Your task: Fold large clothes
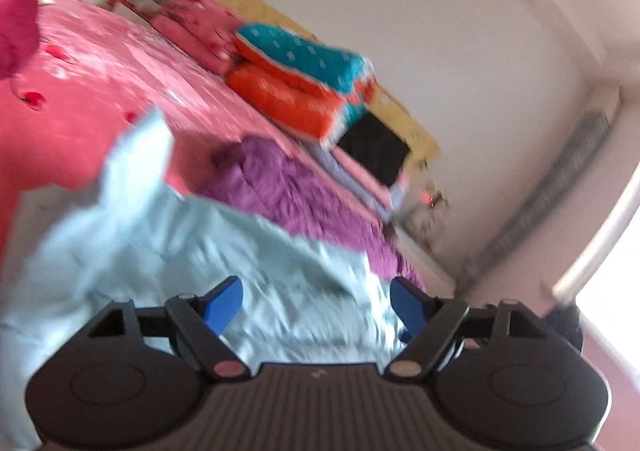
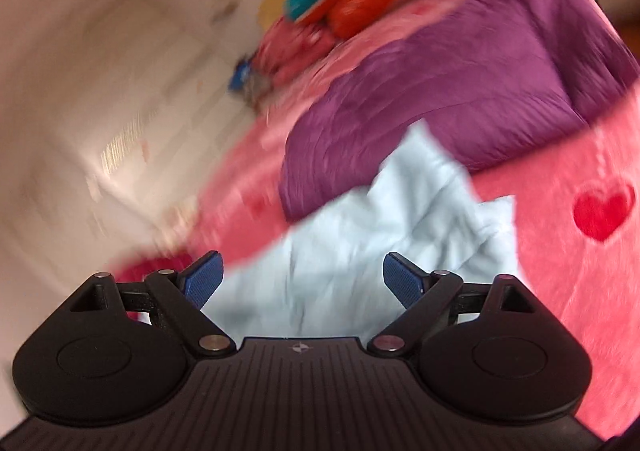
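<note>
The bed (image 1: 80,139), under a pink cover with red hearts, fills the ground ahead of both sets of jaws. Beyond them on it lies a purple blanket (image 2: 460,91) in a rumpled heap, and farther off a stack of orange-and-teal pillows (image 1: 304,79) against the wall, with a black folded item (image 1: 376,155) beside the stack.

The task's garment — a pale blue cloth (image 1: 208,247) — lies crumpled on the bed directly in front of both grippers, its far edge touching the purple blanket; one corner sticks up ahead and to the left of the left jaws.

The left gripper (image 1: 316,303) has its jaws spread wide, blue pads well apart, the cloth seen between and below them but not pinched. The right gripper (image 2: 303,279) likewise stands with its jaws fully apart — nothing clamped, the pale cloth spread beneath the gap. Both views are tilted and blurred.
</note>
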